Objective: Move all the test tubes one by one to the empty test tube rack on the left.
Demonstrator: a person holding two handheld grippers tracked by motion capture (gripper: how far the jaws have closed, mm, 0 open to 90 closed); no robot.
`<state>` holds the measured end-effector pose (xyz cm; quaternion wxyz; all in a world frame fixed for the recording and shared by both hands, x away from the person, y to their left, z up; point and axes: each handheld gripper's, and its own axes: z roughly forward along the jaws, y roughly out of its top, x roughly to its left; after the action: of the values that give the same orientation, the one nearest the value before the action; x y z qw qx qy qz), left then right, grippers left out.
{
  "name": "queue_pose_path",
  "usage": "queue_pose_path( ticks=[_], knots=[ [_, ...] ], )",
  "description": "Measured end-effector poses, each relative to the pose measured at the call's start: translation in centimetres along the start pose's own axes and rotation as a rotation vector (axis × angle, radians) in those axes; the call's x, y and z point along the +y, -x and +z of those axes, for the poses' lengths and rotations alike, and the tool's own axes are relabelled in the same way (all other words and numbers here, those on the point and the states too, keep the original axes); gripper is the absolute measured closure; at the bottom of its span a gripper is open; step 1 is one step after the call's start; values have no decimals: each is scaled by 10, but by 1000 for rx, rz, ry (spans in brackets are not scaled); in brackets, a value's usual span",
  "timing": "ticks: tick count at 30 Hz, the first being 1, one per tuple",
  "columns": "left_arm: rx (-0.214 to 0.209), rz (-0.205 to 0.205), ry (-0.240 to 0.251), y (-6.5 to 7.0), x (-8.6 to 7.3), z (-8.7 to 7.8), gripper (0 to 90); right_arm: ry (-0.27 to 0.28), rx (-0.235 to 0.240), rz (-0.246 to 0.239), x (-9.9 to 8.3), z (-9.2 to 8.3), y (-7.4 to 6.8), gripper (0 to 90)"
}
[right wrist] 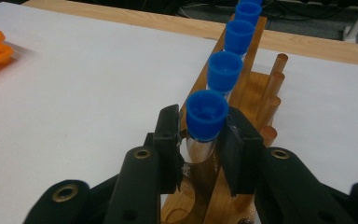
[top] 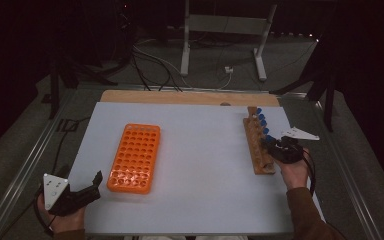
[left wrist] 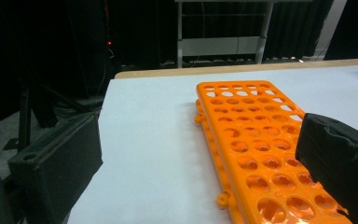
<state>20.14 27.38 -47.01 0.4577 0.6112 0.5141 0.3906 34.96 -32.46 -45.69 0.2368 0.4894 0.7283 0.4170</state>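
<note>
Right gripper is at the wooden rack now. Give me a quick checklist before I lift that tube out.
1. Right gripper closed on the nearest blue-capped tube: ok, pads sit either side of the glass just below the cap.
2. Tube upright in the wooden rack: ok.
3. Next capped tube apart from the jaws: ok.
4. Wooden pegs beside the grip: ok, apart from the right jaw.
5. Orange rack has free holes: ok, every hole looks empty.
6. Left gripper out of the path: ok, open, beside the orange rack's near corner.
7. Grip firmness: cannot tell.
</note>
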Motion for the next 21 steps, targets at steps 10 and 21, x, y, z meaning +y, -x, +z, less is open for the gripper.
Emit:
queue_pose_path(
  ticks=[10,21],
  knots=[
    [1,-2,-2,-1,-1,1,14,14,-9,-12,2,-2,-2,767],
    [2,1,-5,0,-1,1,14,40,-9,-20,7,-12,-3,768]
  ],
)
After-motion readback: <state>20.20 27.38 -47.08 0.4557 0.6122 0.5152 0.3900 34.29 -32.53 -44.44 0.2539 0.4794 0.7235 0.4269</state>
